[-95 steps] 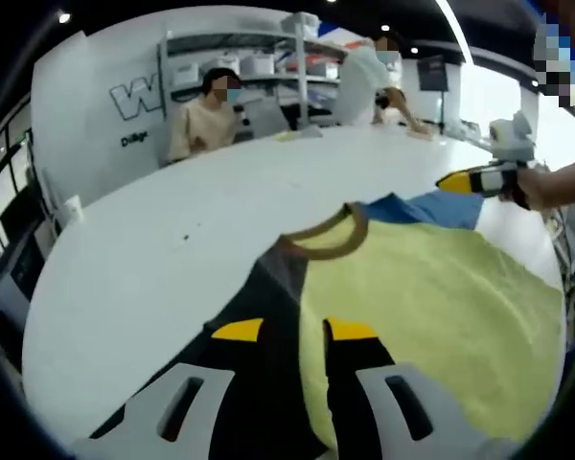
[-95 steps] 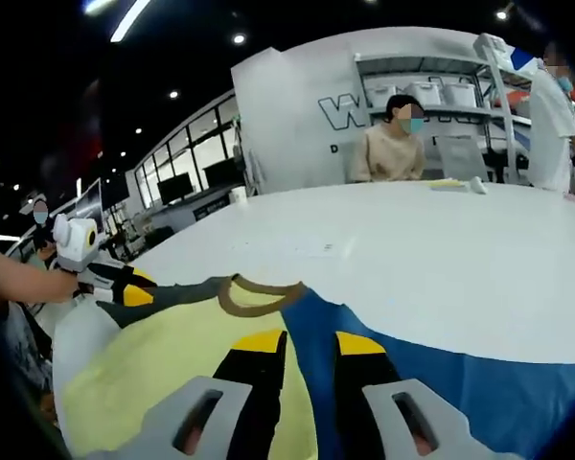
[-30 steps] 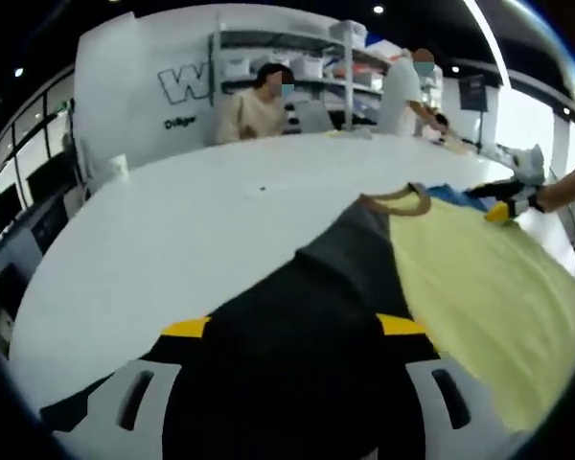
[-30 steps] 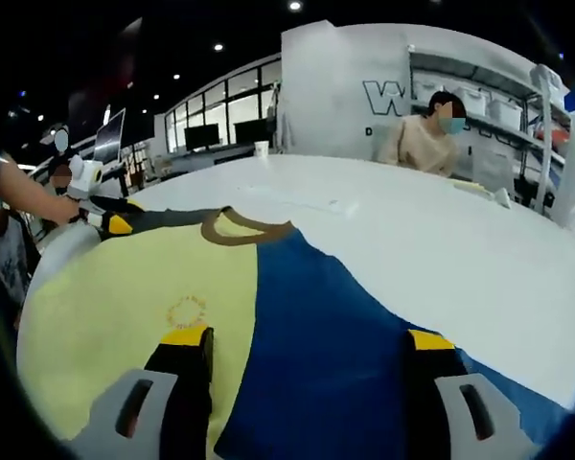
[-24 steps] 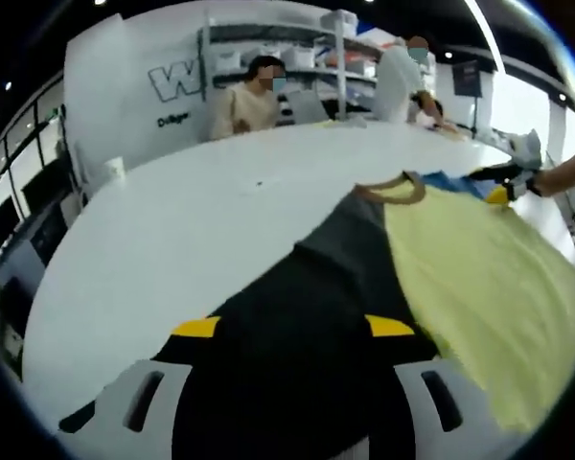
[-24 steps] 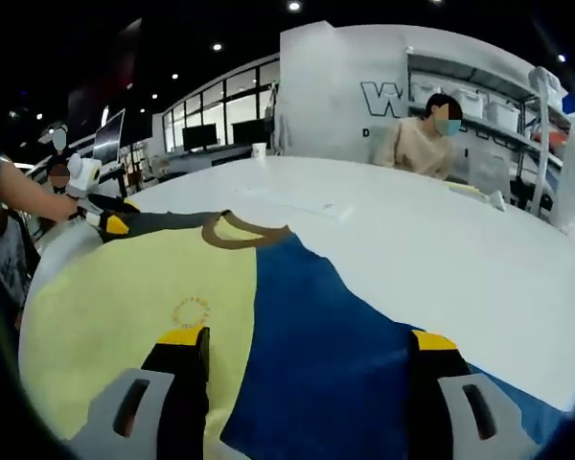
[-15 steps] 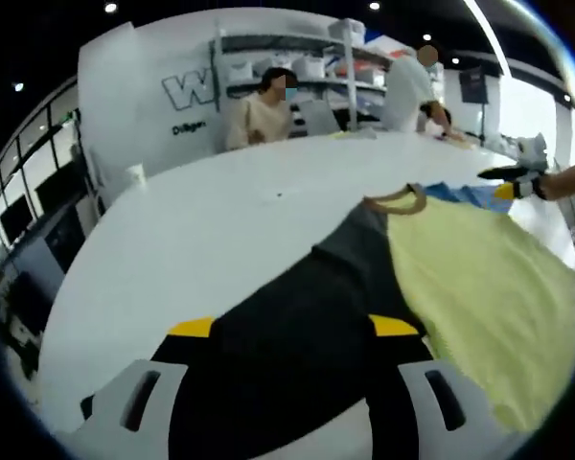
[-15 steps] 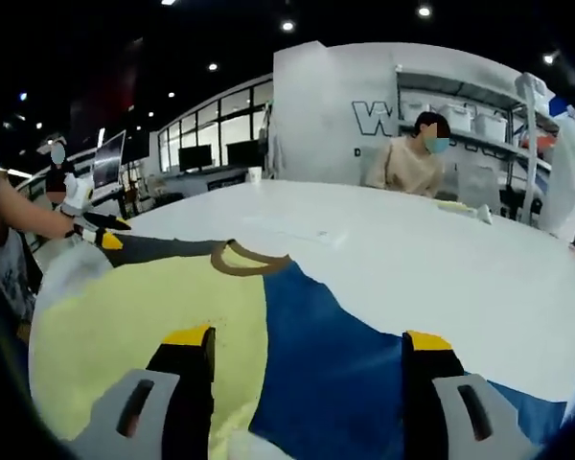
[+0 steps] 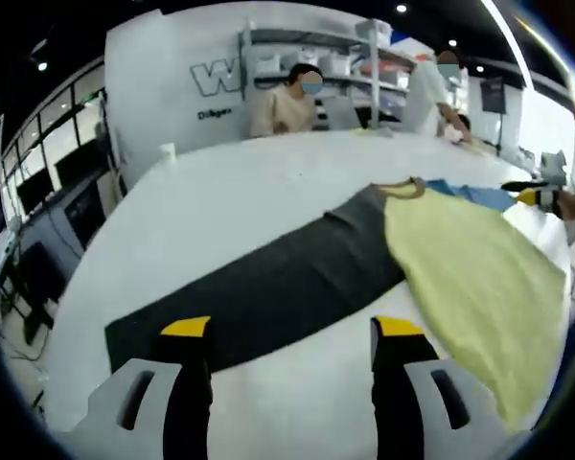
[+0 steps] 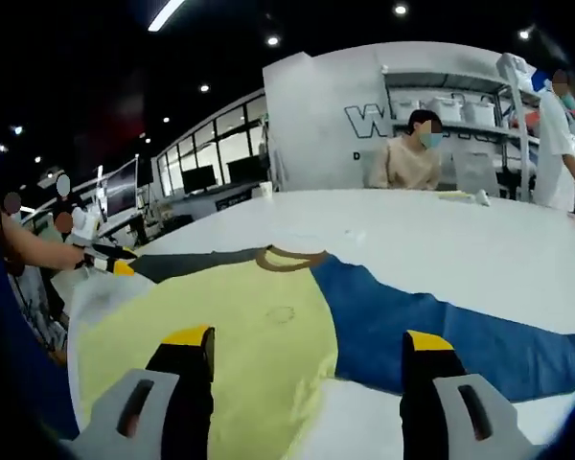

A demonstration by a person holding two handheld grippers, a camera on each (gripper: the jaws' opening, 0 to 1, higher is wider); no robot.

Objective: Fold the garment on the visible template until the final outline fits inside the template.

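Note:
The garment lies spread flat on the white table (image 9: 220, 206): a pale yellow body (image 9: 470, 273), a dark grey sleeve (image 9: 268, 283), a blue sleeve (image 9: 470, 195) and a brown collar (image 9: 402, 187). My left gripper (image 9: 291, 331) is open, and nothing is between its jaws, which stand just short of the grey sleeve. My right gripper (image 10: 309, 337) is open too, over the yellow body (image 10: 240, 326) beside the blue sleeve (image 10: 441, 326), holding nothing. The right gripper (image 9: 537, 197) shows at the garment's far side, the left gripper (image 10: 110, 261) by the grey sleeve (image 10: 187, 264).
A person in beige (image 9: 287, 105) sits at the table's far edge, and another in white (image 9: 431, 91) stands there. Shelves (image 9: 316, 62) line the wall behind. Bare white table (image 10: 441, 244) stretches beyond the garment.
Both grippers, shut on the cloth at first, have opened and pulled back off it. The sleeves now lie stretched out flat, outside the jaws.

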